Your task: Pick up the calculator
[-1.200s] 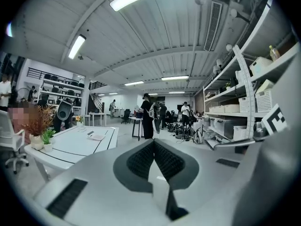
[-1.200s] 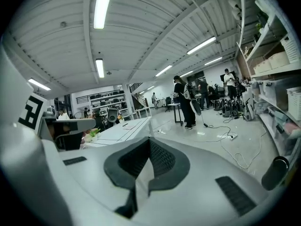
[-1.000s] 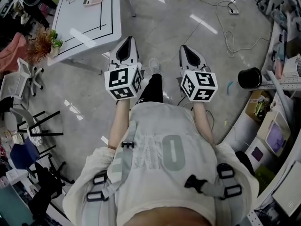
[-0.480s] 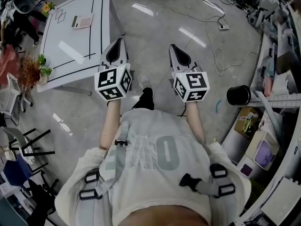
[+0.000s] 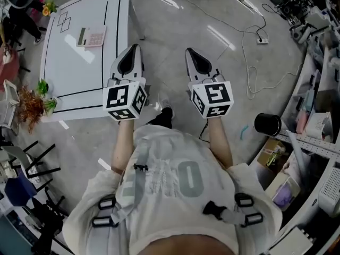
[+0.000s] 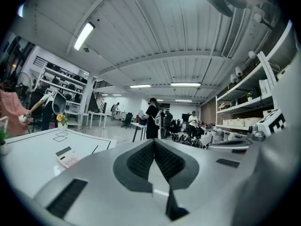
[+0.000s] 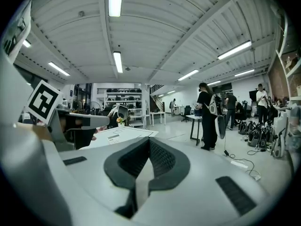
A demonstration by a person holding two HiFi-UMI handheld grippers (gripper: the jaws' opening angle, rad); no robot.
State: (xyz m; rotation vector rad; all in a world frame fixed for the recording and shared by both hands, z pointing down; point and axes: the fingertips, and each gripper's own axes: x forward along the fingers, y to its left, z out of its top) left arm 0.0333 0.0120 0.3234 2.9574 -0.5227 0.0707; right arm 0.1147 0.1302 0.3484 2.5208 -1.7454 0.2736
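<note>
The calculator [image 5: 91, 36], pale with a dark display and pinkish keys, lies flat on the white table [image 5: 69, 68] at the upper left of the head view. It also shows low at the left of the left gripper view, calculator [image 6: 66, 157]. My left gripper [image 5: 135, 47] is held over the floor just off the table's right edge, jaws shut and empty. The right gripper [image 5: 189, 51] is level beside it, over bare floor, also shut on nothing. In the gripper views both pairs of pads meet: left gripper [image 6: 153, 141], right gripper [image 7: 149, 140].
A dried plant [image 5: 31, 104] stands by the table's near left corner and flowers [image 5: 49, 5] at its far left. A black bin [image 5: 267, 124], cluttered shelves [image 5: 313, 142] and floor cables [image 5: 249, 41] lie to the right. Chairs [image 5: 32, 163] stand at the left. A person [image 6: 152, 119] stands further off.
The table and calculator have drawn nearer and lower in the head view as the person walked forward. Both grippers travelled along, still shut, and the left one now sits beside the table's edge.
</note>
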